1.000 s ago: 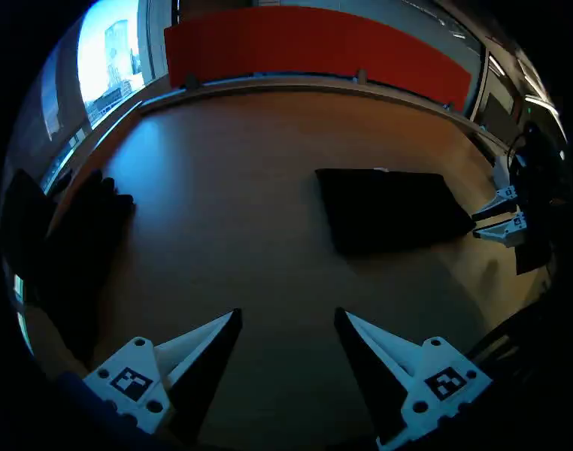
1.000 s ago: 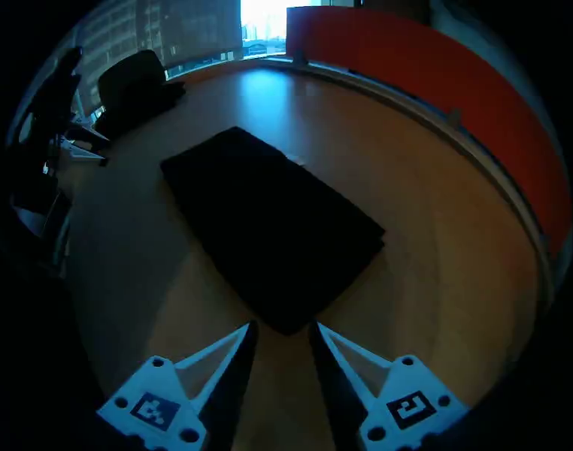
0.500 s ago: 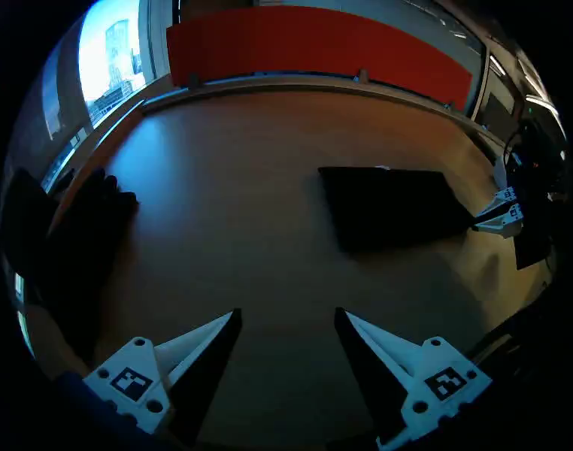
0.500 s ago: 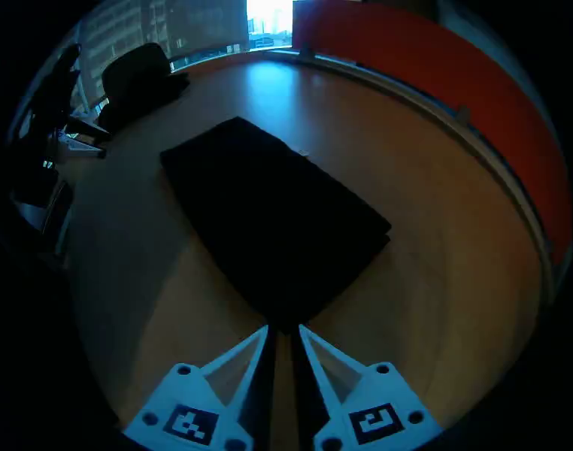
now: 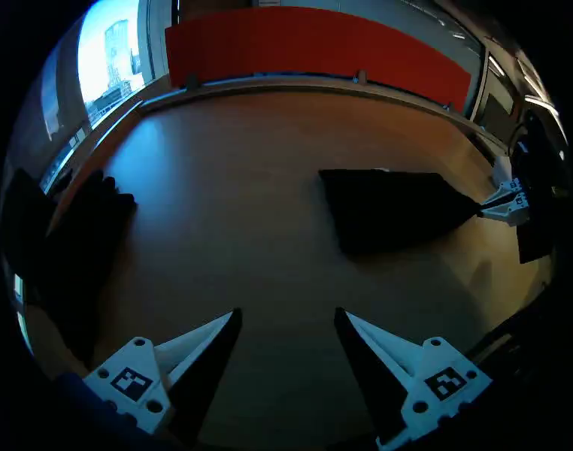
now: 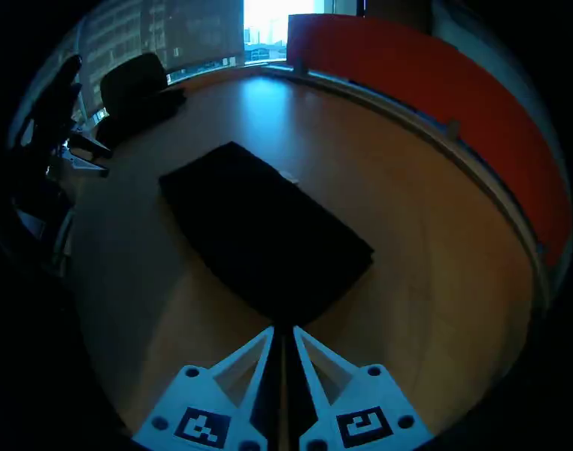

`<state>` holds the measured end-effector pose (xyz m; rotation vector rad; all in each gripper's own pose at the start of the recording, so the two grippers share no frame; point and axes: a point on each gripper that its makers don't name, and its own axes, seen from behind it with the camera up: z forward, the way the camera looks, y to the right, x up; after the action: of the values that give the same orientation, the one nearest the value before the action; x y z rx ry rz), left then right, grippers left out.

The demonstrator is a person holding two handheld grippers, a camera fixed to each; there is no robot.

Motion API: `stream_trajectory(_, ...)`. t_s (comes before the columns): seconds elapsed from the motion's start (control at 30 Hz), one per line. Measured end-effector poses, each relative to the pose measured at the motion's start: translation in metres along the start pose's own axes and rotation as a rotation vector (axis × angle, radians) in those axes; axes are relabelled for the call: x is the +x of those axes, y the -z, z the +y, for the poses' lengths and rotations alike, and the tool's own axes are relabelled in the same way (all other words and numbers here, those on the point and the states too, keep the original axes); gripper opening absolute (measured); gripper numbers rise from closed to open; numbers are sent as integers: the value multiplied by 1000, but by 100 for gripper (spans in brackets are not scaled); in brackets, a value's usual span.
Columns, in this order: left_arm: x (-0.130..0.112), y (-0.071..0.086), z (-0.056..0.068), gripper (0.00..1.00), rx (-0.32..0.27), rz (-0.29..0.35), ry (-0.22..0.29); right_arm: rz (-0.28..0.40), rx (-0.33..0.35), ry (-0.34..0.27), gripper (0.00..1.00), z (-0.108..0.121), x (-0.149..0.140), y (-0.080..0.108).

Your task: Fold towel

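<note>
Right gripper view: the right gripper [image 6: 283, 331] is clamped on the near corner of the black towel [image 6: 264, 233], which lies on the desk [image 6: 437, 248]. The left gripper [image 5: 286, 313] hangs wide open above the desk.

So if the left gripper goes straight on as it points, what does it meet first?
Probably the bare tabletop: the left gripper, open, aims past the dark towel, which lies off to its right.

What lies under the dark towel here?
The towel rests on the wooden table, which shows around it. The table beneath the cloth is covered, so anything there cannot be seen.
</note>
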<state>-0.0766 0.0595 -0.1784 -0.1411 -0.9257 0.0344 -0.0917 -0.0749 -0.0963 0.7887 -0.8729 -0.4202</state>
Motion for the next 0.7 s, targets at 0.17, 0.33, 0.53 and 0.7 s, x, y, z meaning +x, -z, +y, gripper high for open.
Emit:
stream_trajectory(0.17, 1, 0, 0, 91, -3, 2, -2, 29, -17, 10, 2, 8, 14, 14)
stream_trajectory(0.33, 3, -1, 2, 91, -7, 2, -9, 56, -38, 18, 2, 18, 27, 29)
stream_trajectory(0.53, 5, -2, 4, 91, -12, 4, -13, 76, -61, 33, 2, 27, 37, 43)
stream_trajectory(0.7, 6, -3, 4, 91, -11, 1, -21, 79, -74, 41, 2, 33, 38, 52)
